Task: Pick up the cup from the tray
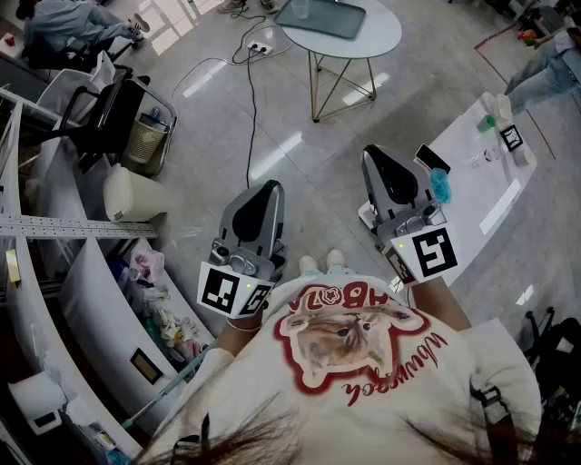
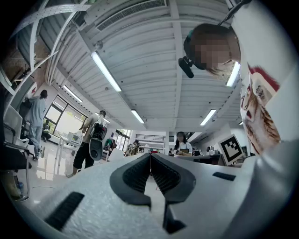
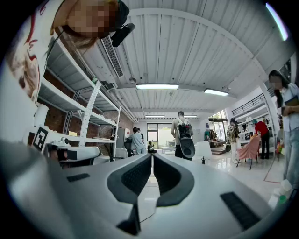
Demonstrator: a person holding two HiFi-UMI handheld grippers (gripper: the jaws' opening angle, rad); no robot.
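I cannot make out a cup in any view. A dark tray-like slab [image 1: 322,16] lies on the round white table [image 1: 381,36] far ahead. My left gripper [image 1: 264,187] is held at waist height over the floor; in the left gripper view the left gripper [image 2: 150,155] has its jaws meeting at the tips with nothing between them. My right gripper [image 1: 376,151] is held beside it at the same height. In the right gripper view the right gripper [image 3: 152,154] is shut and empty too.
A long white table [image 1: 481,182] at the right carries a phone, a blue fuzzy thing [image 1: 441,185] and a small bottle. An office chair [image 1: 109,113], a white bin [image 1: 132,193] and shelving [image 1: 54,227] stand at the left. A cable [image 1: 252,100] crosses the floor. Several people stand in the room.
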